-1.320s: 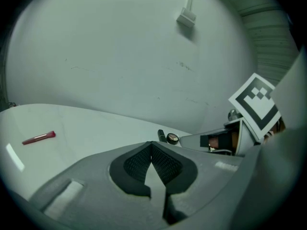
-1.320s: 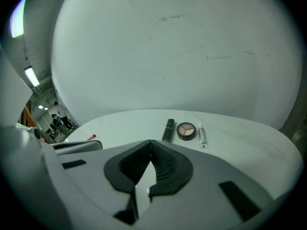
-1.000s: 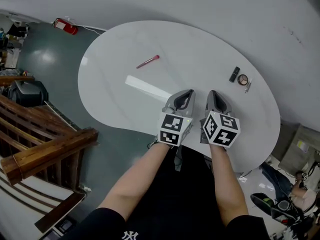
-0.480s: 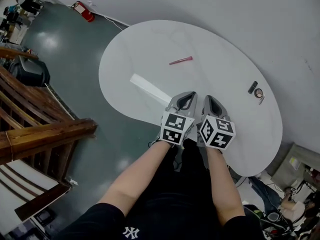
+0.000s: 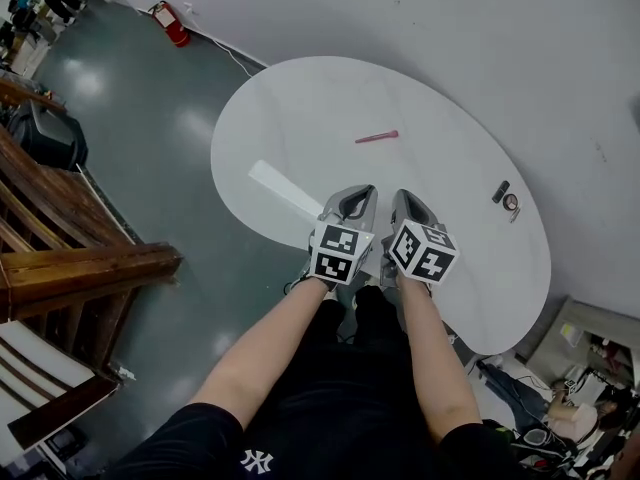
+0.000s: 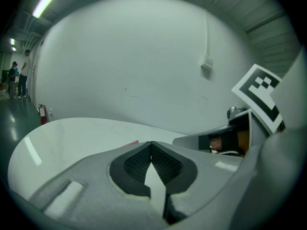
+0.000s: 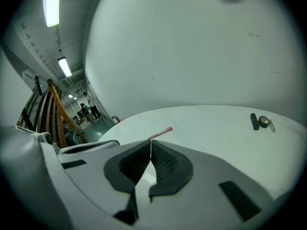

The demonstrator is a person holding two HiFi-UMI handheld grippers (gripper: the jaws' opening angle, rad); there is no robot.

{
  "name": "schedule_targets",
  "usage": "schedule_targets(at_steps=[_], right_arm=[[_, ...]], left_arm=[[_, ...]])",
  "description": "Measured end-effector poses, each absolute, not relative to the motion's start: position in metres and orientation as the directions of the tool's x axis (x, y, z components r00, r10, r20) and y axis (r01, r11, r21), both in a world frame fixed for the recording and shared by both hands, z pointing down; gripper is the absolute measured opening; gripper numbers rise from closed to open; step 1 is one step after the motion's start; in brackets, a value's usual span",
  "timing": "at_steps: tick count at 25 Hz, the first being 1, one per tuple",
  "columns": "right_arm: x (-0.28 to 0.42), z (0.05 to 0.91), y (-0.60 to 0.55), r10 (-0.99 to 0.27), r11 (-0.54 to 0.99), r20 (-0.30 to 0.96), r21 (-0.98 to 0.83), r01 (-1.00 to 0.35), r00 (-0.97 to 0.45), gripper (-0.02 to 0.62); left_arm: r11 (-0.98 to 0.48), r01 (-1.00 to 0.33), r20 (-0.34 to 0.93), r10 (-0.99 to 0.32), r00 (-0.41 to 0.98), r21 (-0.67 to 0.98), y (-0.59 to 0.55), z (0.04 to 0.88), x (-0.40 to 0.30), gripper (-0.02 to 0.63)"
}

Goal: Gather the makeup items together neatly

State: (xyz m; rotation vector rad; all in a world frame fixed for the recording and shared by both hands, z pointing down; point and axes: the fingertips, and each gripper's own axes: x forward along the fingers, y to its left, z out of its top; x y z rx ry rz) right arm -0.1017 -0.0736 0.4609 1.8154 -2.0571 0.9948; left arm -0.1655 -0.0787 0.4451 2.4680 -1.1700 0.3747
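Well apart — pink tube (image 5: 376, 137), compact (image 5: 510, 202).

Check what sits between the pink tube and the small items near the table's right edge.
Nothing: only bare white table lies between the pink tube and the small items. The head view shows it, and the right gripper view agrees.

Both bare arms reach forward from the bottom of the head view. The left forearm (image 5: 262, 346) slants in from the lower left and the right forearm (image 5: 436, 353) runs more nearly straight up the frame. At the centre the left claw (image 5: 358, 192) and right claw (image 5: 402, 198) sit side by side, close but apart, pointing ahead and a little downward. The left marker cube (image 5: 337, 252) and right marker cube (image 5: 421, 250) sit just in front of the hands. Each claw's jaws meet at the tips, with nothing between them.
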Motion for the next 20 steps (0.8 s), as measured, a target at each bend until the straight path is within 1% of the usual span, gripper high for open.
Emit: schedule_targets(at_steps=[9,16,20], right_arm=[[-0.117,0.463,-0.098,-0.781,0.019,0.578,-0.358,-0.934,-0.237,0.017],[-0.113,0.483,-0.128,-0.755,0.010,0.596,-0.406,-0.914,-0.273,0.018],[-0.113,0.506,-0.152,-0.725,-0.009,0.620,-0.445,-0.896,-0.301,0.018]], left_arm=[[-0.579,-0.791,0.413,-0.682,0.603,0.200,-0.105,0.454,-0.178,0.009],[-0.588,-0.795,0.454,-0.672,0.584,0.153,-0.136,0.469,-0.169,0.009],[-0.557,-0.816,0.479,-0.681,0.554,0.151,-0.157,0.485,-0.174,0.009]])
